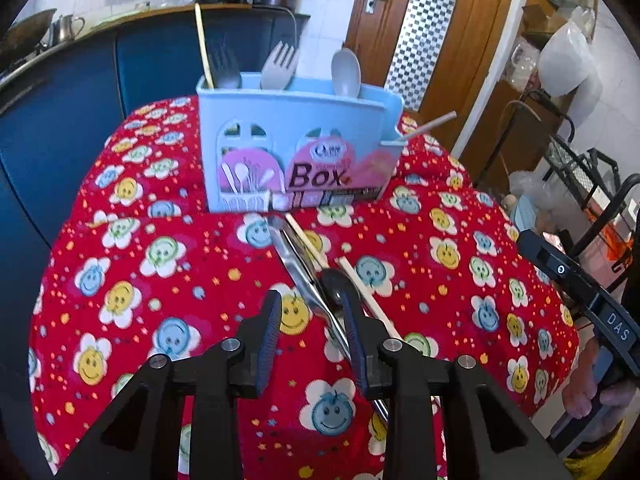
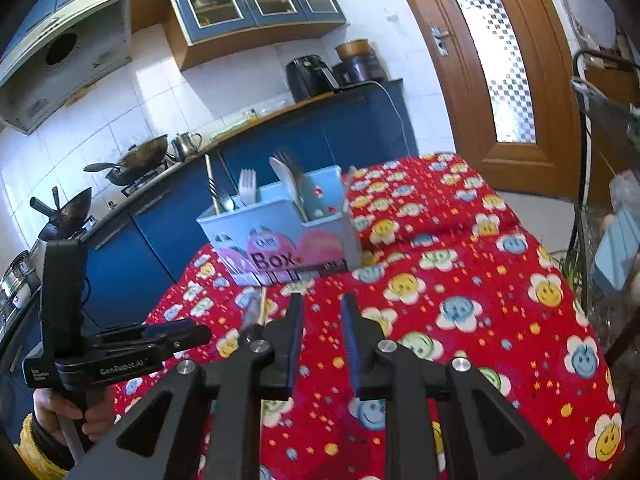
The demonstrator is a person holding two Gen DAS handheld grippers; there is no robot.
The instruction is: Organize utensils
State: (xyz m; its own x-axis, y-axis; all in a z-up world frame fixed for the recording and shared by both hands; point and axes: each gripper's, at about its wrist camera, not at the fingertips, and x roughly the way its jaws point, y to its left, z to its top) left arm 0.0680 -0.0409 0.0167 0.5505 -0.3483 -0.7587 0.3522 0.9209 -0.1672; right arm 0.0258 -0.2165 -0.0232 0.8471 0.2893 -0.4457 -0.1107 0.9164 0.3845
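Covering the table is a red cloth printed with smiling flowers, and every task item rests on it or stands in the caddy at its far side.

The light blue utensil caddy, labelled "Box", stands upright on the cloth near the far edge. A yellow chopstick and a dark fork stand in its left compartment, a pale fork stands in the middle, and a grey spoon stands toward the right. A straw-like stick leans outward from the small side pocket on the caddy's right end.

Loose utensils lie on the cloth between the caddy and the left gripper: a metal knife and two pale chopsticks, side by side and partly overlapping, all pointing toward the caddy. A dark spoon bowl lies among them, just beside the right-hand finger of the left gripper.

The left gripper sits low over this group, its fingers partly open. Nothing is clamped between the pads; the knife runs under the gap and passes beneath the right-hand finger.

The right gripper hovers above bare cloth, to the right of the loose utensils, its fingers parted by a narrow gap and holding nothing.

A person's hand with a yellow cuff grips the handle of the left gripper, seen at the lower left of the right wrist view.
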